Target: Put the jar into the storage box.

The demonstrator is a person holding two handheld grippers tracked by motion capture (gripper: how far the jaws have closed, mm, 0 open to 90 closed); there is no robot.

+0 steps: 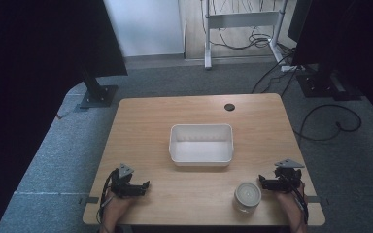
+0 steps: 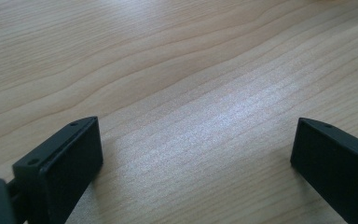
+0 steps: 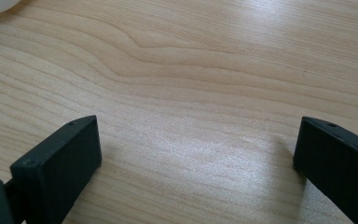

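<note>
Near the desk's [image 1: 141, 116] front edge, toward its right corner, stood the jar [image 1: 247, 196], just left of the right gripper [image 1: 267, 184]. That gripper rested low on the desk with its jaws spread wide and nothing between them; the right gripper view showed bare wood grain in the gap and a pale rounded sliver at the top left corner, probably the jar. The left gripper [image 1: 143, 187] lay near the front left corner, well apart from the jar, its jaws likewise released over bare wood.

The jar looked like a short, round, whitish container with a flat pale lid, upright and closed. Its wall seemed translucent, glass or stiff plastic; which one could not be told. It would likely be rigid and fairly light if empty, with a smooth, possibly slippery side, and breakable if glass. The safest hold would be across the body just below the lid, jaws square to the wall, so it would not tip or slide out.

Farther back, at the desk's centre, sat an empty white bin [image 1: 201, 158], and near the far edge a small dark hole [image 1: 229, 107].
</note>
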